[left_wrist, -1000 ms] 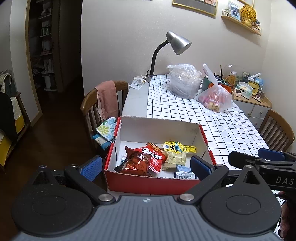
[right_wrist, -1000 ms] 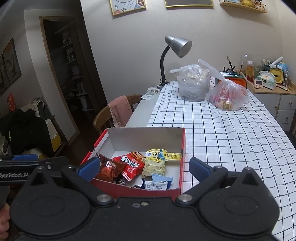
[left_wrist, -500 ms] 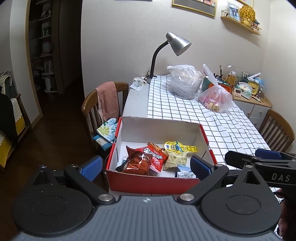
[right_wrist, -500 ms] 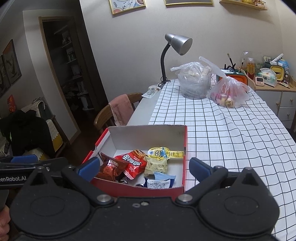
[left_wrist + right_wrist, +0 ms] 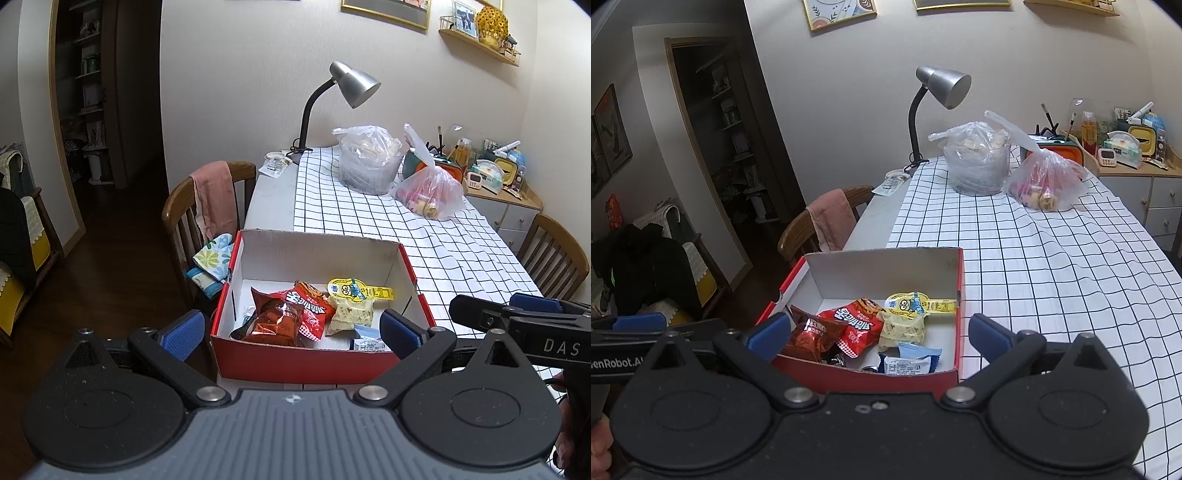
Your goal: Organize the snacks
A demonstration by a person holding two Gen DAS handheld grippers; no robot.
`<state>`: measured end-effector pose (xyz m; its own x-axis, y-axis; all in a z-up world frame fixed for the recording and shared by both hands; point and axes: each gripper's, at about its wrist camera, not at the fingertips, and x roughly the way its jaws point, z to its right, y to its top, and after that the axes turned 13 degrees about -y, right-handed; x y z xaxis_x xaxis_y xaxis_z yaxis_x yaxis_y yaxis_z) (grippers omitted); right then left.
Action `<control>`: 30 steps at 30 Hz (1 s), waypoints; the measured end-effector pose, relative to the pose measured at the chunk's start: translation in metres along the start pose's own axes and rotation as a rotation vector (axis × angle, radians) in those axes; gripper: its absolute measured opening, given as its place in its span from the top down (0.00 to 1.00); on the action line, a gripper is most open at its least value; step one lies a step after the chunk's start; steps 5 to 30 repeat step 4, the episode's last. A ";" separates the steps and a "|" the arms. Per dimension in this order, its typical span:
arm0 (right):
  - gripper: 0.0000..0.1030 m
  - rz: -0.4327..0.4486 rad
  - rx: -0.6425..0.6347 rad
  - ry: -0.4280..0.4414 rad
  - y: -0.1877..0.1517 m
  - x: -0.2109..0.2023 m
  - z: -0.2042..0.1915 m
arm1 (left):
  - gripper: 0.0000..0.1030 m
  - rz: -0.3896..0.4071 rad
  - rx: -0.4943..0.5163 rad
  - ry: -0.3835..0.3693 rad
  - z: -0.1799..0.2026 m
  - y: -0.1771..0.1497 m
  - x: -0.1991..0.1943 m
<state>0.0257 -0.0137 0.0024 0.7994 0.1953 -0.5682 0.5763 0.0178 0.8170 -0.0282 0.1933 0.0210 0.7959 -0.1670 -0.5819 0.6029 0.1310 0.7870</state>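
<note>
A red cardboard box with a white inside stands at the table's near edge; it also shows in the right wrist view. In it lie a red chip bag, a dark red bag, a pale yellow packet, a yellow Minion packet and a blue packet. My left gripper is open and empty, just in front of the box. My right gripper is open and empty, also in front of the box, and shows at the right of the left wrist view.
A checked tablecloth covers the table. At the far end stand a grey desk lamp, a clear bag and a pinkish bag. A wooden chair with a pink towel stands left; another chair stands right.
Both grippers have drifted slightly, so the box sits a little differently in each view. The box, the snacks and the jaws stay as they were.
</note>
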 end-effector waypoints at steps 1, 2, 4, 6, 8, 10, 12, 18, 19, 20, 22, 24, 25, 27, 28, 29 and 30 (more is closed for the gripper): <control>0.00 -0.001 0.000 0.000 0.000 0.000 0.000 | 0.01 -0.001 0.001 -0.001 0.000 0.000 0.000; 0.00 -0.002 0.001 0.000 -0.001 0.000 0.000 | 0.01 -0.002 0.002 0.000 0.000 0.000 0.001; 0.00 -0.002 0.000 0.000 -0.001 0.001 0.000 | 0.01 -0.003 -0.001 -0.001 -0.001 -0.001 0.001; 0.00 -0.002 0.000 0.000 -0.001 0.001 0.000 | 0.01 -0.003 -0.001 -0.001 -0.001 -0.001 0.001; 0.00 -0.002 0.000 0.000 -0.001 0.001 0.000 | 0.01 -0.003 -0.001 -0.001 -0.001 -0.001 0.001; 0.00 -0.002 0.000 0.000 -0.001 0.001 0.000 | 0.01 -0.003 -0.001 -0.001 -0.001 -0.001 0.001; 0.00 -0.002 0.000 0.000 -0.001 0.001 0.000 | 0.01 -0.003 -0.001 -0.001 -0.001 -0.001 0.001; 0.00 -0.002 0.000 0.000 -0.001 0.001 0.000 | 0.01 -0.003 -0.001 -0.001 -0.001 -0.001 0.001; 0.00 -0.002 0.000 0.000 -0.001 0.001 0.000 | 0.01 -0.003 -0.001 -0.001 -0.001 -0.001 0.001; 0.00 -0.002 0.000 0.000 -0.001 0.001 0.000 | 0.01 -0.003 -0.001 -0.001 -0.001 -0.001 0.001; 0.00 -0.002 0.000 0.000 -0.001 0.001 0.000 | 0.01 -0.003 -0.001 -0.001 -0.001 -0.001 0.001; 0.00 -0.002 0.000 0.000 -0.001 0.001 0.000 | 0.01 -0.003 -0.001 -0.001 -0.001 -0.001 0.001; 0.00 -0.002 0.000 0.000 -0.001 0.001 0.000 | 0.01 -0.003 -0.001 -0.001 -0.001 -0.001 0.001; 0.00 -0.002 0.000 0.000 -0.001 0.001 0.000 | 0.01 -0.003 -0.001 -0.001 -0.001 -0.001 0.001; 0.00 -0.002 0.000 0.000 -0.001 0.001 0.000 | 0.01 -0.003 -0.001 -0.001 -0.001 -0.001 0.001; 0.00 -0.002 0.000 0.000 -0.001 0.001 0.000 | 0.01 -0.003 -0.001 -0.001 -0.001 -0.001 0.001; 0.00 -0.002 0.000 0.000 -0.001 0.001 0.000 | 0.01 -0.003 -0.001 -0.001 -0.001 -0.001 0.001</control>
